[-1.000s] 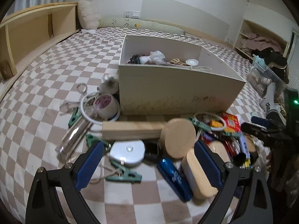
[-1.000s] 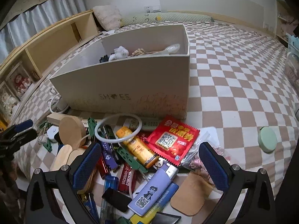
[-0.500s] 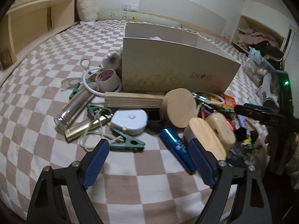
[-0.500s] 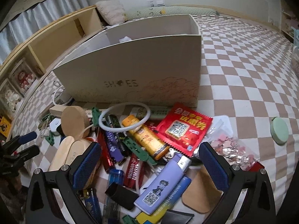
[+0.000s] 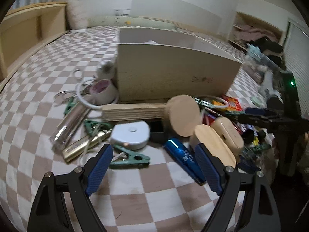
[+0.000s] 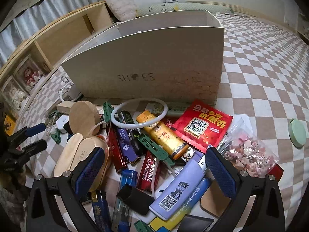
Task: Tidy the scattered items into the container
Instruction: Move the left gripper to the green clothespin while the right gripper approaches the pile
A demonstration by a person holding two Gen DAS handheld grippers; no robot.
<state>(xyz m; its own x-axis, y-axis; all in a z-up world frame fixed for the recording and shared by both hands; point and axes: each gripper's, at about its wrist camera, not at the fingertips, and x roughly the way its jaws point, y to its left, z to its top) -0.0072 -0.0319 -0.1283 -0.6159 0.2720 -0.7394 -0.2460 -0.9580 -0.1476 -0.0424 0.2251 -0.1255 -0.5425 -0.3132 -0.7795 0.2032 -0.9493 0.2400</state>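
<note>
A beige box marked SHOES stands on the checked bed cover. A pile of small items lies in front of it. My left gripper is open and empty, low over a green clip, a white tape measure and a blue lighter. My right gripper is open and empty, low over a purple lighter, a yellow tube, a red packet and a white ring.
A wooden block, a round wooden disc, a tape roll and a clear tube lie left of the pile. A bag of pink bits and a green disc lie right. Wooden shelves run along the left.
Both grippers have dropped lower and closer to the pile; the box's inside is now mostly out of sight. Both stay open. No item has moved.
</note>
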